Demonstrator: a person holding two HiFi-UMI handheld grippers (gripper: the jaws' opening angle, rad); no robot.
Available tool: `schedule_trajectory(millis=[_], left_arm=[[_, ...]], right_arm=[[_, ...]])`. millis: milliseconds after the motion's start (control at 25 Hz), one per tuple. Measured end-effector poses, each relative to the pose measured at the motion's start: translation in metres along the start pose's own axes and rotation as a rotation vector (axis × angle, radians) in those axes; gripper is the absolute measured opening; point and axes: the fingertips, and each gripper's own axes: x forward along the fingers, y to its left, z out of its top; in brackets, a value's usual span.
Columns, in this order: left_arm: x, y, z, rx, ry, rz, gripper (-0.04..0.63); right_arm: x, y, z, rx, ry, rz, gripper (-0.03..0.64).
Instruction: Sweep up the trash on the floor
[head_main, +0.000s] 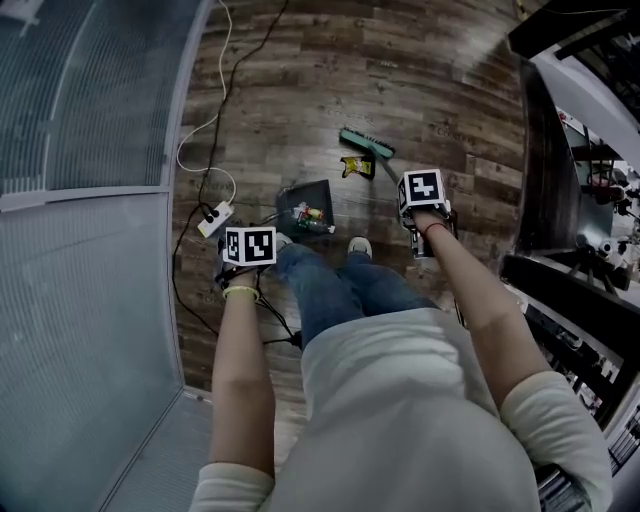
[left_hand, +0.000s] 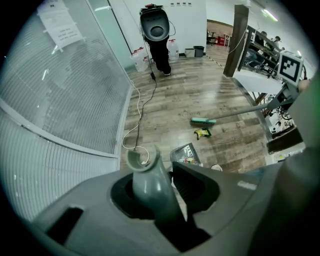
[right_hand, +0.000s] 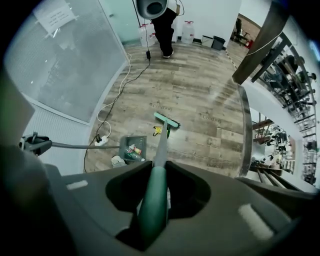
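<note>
Far left: a curved frosted-glass partition (head_main: 90, 250) borders the brown wood-plank floor (head_main: 420, 70). A thin white cable (head_main: 215, 110) trails along its foot to a white power strip (head_main: 215, 218).

The left gripper (head_main: 249, 247) carries its marker cube on top. Its jaws are clamped on the grey tubular handle (left_hand: 146, 180) of a dark long-handled dustpan (head_main: 318, 192) (the handle's open top end pokes up past the jaws in the left gripper view). The pan rests on the floor just ahead of the person's pale shoes (head_main: 359, 246). Inside it sits a small heap of trash (head_main: 308, 215): bright wrappers and what looks like a clear bottle.

Between the pan and the broom, a crumpled yellow wrapper (head_main: 355, 166) lies loose on the planks, just beside the bristles. Whether the two touch cannot be told.

The flat green broom head (head_main: 367, 145) is down on the floor on the far side of the wrapper. Its pale stick slants back to the right gripper (head_main: 422, 195), whose jaws are closed around the green grip (right_hand: 152, 200) of the broom.

Far right: dark shelving with a white counter edge (head_main: 580, 110), well apart from the pan and the broom.
</note>
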Motion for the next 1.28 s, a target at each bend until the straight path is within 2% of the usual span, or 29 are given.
schedule_trajectory(millis=[200,560,840,1280], left_arm=[[-0.003,-0.002,0.002,0.004,0.0,0.006,0.11],[-0.001,-0.003,0.006,-0.001,0.013,0.007,0.109],[0.0,-0.006,0.009,-0.001,0.016,0.008,0.109],[-0.001,-0.012,0.004,-0.007,0.024,0.005,0.101]], right_arm=[[0.003,0.005,-0.017,-0.024,0.047,-0.02,0.097],[0.014,0.009,-0.07,0.036,0.066,0.02,0.096],[0.015,0.03,-0.108,0.181,0.081,0.07,0.097],[0.013,0.086,-0.157,0.526,0.091,0.193,0.097]])
